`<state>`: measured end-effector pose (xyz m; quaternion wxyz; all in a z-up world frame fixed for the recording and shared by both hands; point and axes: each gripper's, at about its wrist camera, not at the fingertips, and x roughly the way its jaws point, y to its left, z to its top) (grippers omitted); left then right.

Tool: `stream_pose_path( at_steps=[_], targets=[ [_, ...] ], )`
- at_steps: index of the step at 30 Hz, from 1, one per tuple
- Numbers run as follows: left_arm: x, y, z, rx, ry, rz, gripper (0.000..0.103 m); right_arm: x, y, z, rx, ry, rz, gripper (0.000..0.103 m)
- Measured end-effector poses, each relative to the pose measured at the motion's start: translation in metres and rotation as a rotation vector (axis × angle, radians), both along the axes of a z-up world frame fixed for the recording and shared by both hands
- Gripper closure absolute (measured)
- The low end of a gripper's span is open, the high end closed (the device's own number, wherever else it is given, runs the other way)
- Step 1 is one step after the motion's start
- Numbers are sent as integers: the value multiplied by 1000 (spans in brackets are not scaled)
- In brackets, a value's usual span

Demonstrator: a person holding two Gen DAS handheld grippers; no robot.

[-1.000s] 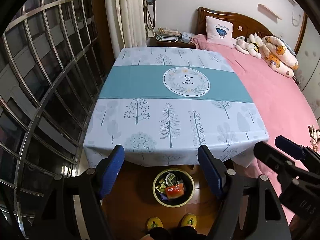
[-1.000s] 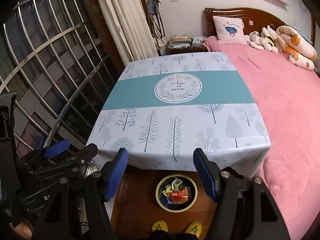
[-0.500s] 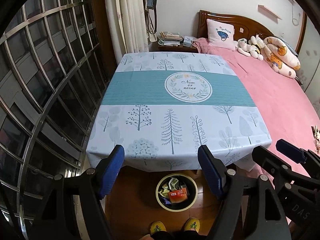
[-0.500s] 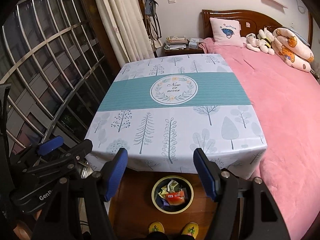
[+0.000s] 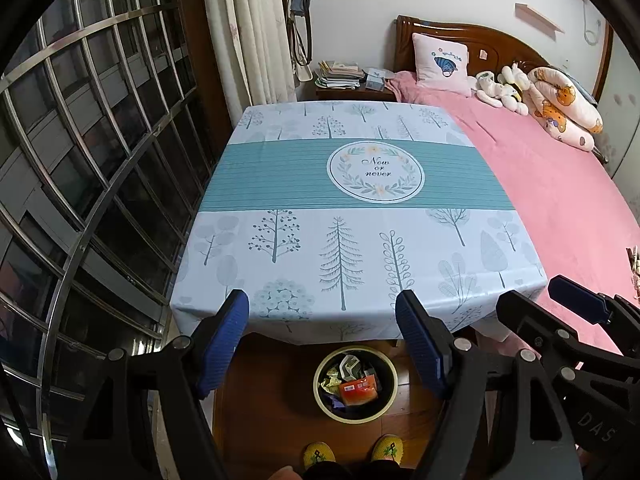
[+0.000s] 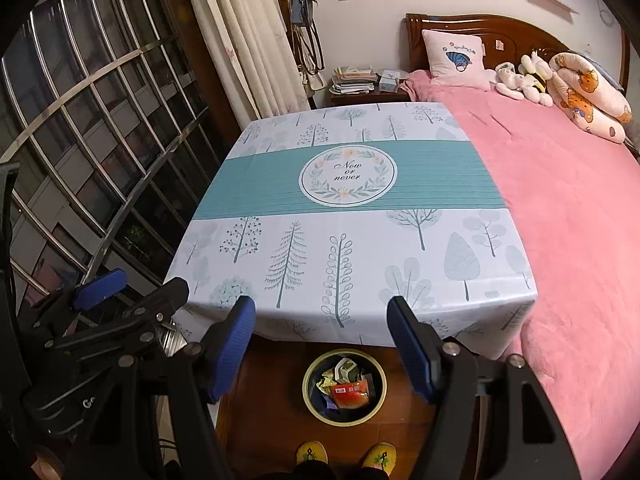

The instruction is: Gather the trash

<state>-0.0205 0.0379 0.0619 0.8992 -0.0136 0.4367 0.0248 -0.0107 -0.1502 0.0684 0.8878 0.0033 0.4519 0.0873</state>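
Jaws of both grippers apart, empty, above tree-print tablecloth [image 5: 352, 216] beside pink bed [image 6: 560, 216], bin [image 5: 390, 394] below.

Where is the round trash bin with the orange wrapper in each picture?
Left wrist view: the trash bin sits low in the middle, on the wood floor between the blue pads of the left tool, just below the table's near edge.
Right wrist view: the trash bin is again low in the middle, between the pads of the right tool.
Shared landmark: the yellow slippers right below the bin.
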Motion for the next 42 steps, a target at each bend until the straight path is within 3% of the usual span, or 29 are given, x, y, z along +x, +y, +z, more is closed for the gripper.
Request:
stream_pose_path(
  at_steps=[42],
  targets=[
    [-7, -45, -31, 5, 40, 122, 29, 21, -52, -21, 29, 68, 141, 34]
  ],
)
